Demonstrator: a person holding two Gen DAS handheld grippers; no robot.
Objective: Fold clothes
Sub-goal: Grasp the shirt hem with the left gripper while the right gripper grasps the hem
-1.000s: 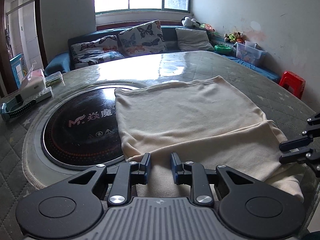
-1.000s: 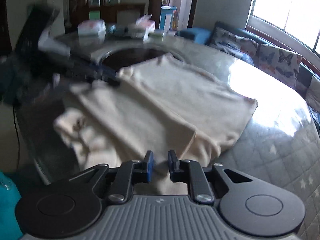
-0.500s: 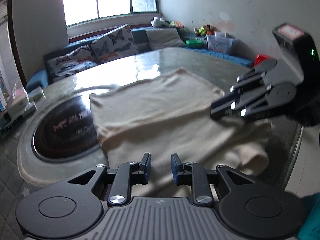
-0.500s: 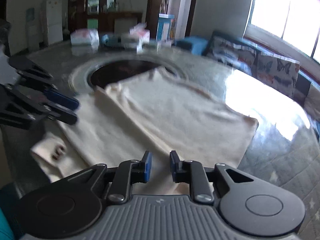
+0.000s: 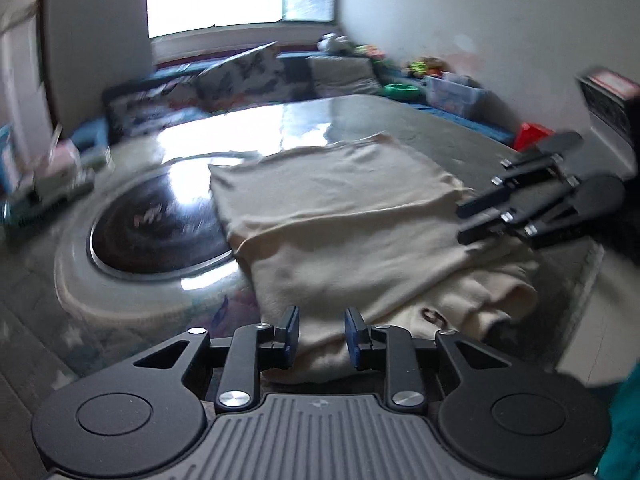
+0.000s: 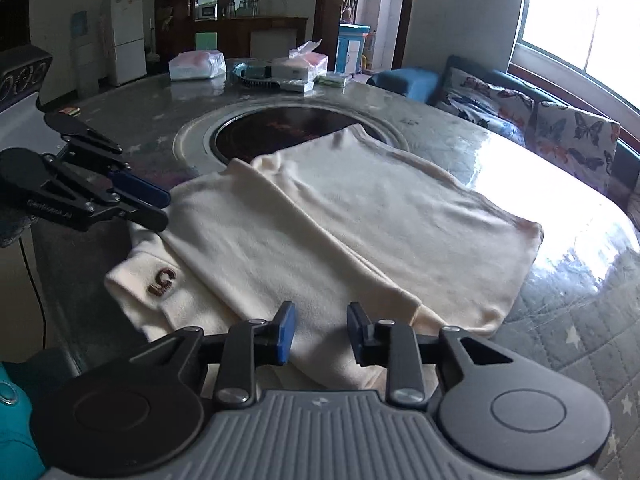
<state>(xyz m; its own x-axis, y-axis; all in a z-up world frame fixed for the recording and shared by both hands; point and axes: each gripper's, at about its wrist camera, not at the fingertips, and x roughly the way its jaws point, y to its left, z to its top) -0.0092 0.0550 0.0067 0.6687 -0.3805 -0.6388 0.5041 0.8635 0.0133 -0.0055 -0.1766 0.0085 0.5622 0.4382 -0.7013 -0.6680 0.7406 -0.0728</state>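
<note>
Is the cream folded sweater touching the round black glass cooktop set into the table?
Touching. The right wrist view shows the cream folded sweater lying over the near rim of the round black cooktop; the left wrist view shows its edge covering the glass too.

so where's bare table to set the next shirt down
Bare table lies between the folded garment and the cushions. Some also by the cooktop, on the left gripper side. The far edge is crowded with packets.
</note>
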